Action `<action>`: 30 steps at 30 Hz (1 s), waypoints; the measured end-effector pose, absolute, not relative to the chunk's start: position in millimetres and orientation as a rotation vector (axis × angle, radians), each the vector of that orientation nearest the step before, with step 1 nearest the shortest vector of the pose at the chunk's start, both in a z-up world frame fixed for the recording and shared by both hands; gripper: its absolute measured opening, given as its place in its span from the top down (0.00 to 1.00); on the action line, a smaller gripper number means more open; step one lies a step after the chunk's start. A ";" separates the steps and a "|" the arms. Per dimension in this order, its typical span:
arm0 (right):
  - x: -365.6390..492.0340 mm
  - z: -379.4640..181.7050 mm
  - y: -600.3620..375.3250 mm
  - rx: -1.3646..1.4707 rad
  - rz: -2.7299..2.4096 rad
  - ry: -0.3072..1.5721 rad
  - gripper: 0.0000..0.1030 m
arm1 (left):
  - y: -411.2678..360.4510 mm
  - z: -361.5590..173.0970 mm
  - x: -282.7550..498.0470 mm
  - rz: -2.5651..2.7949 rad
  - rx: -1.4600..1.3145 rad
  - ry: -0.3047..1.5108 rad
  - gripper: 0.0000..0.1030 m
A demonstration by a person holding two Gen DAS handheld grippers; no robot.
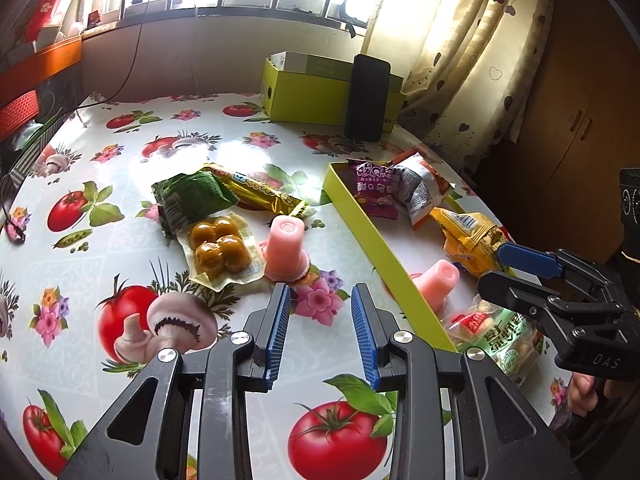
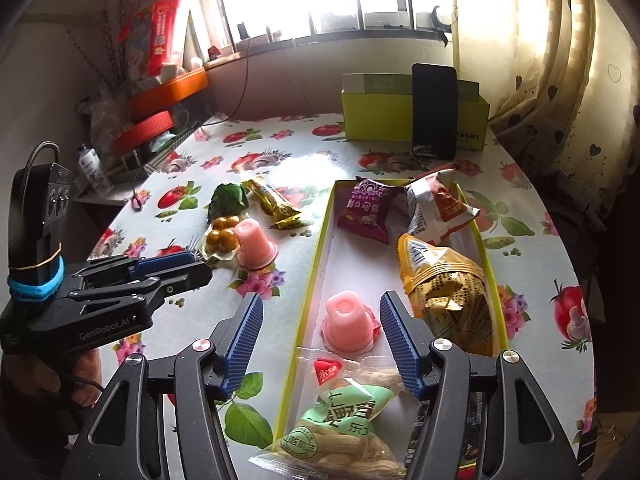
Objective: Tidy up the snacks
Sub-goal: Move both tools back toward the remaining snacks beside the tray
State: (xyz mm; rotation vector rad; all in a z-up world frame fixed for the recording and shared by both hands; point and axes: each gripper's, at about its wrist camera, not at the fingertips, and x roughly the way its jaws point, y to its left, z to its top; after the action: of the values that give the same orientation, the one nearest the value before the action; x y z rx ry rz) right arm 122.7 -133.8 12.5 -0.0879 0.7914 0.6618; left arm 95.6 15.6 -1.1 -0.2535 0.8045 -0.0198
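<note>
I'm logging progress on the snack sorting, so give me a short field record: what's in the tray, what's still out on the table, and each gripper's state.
tray: yellow-green tray, open top, on the tablecloth
in tray: purple packet, white-orange packet, yellow packet, pink jelly cup, green-label bag
still outside: green packet, gold bar, brown balls pack, second jelly cup
left gripper: narrowest setting, holding nothing
right gripper: open, straddling the pink jelly cup, pads not touching
</note>
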 end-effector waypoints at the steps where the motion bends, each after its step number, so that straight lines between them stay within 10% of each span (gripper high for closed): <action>1: 122.5 12.2 -132.3 -0.091 0.665 0.792 0.43 | 15.8 -1.4 95.5 -0.018 -0.254 0.804 0.68; 30: 126.2 7.3 -88.1 -0.121 0.737 0.804 0.55 | 76.3 -15.7 95.4 0.110 -0.341 0.804 0.68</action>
State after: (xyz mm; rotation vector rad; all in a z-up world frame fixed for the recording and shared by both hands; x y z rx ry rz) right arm 126.2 -88.1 7.3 -0.1214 0.8043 0.7373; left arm 95.4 76.3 -15.7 -0.3410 0.8042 0.1103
